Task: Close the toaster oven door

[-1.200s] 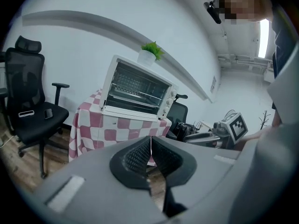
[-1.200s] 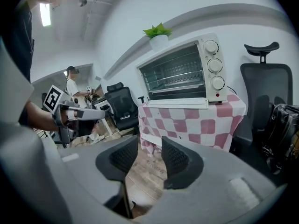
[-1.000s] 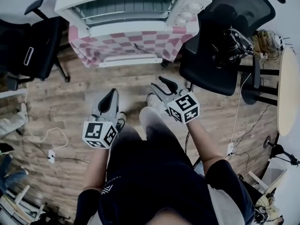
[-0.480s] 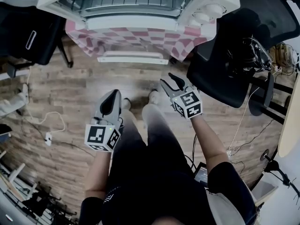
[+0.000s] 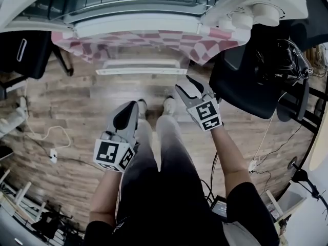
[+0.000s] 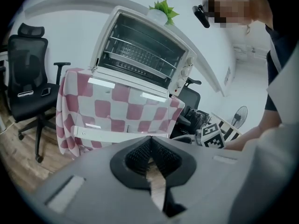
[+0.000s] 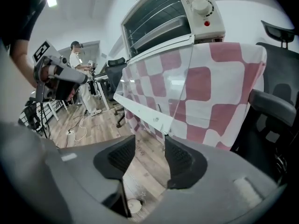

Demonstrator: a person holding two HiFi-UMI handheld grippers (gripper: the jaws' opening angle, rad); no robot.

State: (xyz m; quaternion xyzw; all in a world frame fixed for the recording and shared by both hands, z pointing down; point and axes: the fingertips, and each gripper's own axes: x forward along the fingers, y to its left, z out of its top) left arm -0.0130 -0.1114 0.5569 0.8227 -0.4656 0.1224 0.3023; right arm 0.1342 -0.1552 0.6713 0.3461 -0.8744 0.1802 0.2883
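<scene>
Two grippers stood on the near side of the toaster oven (image 5: 138,24), which sat at the far edge of the scene on a surface draped with a pink-and-white checked cloth (image 5: 77,45). The glass door (image 5: 143,47) was fully open. It hung down from the hinge line at the oven's lower front edge and lay flat against the cloth.

The white handle bar (image 5: 141,66) ran along the door's free bottom edge, with its long axis left to right. It lay farther away than both grippers and higher than their tips.

The right gripper (image 5: 185,86) was the nearer of the two, close to the right end of the bar but not touching it. Its jaws had just been opening and stood wide apart, with only floor showing between them. The left gripper (image 5: 129,109) was well apart from the bar, on the near left. Its jaw tips were together with nothing clamped.

Closing would probably require contact under or behind the bar, then an upward swing toward the oven mouth.

The oven cavity held a wire rack (image 6: 140,55) and what looked like a shallow tray (image 7: 161,29). No food was visible.
</scene>
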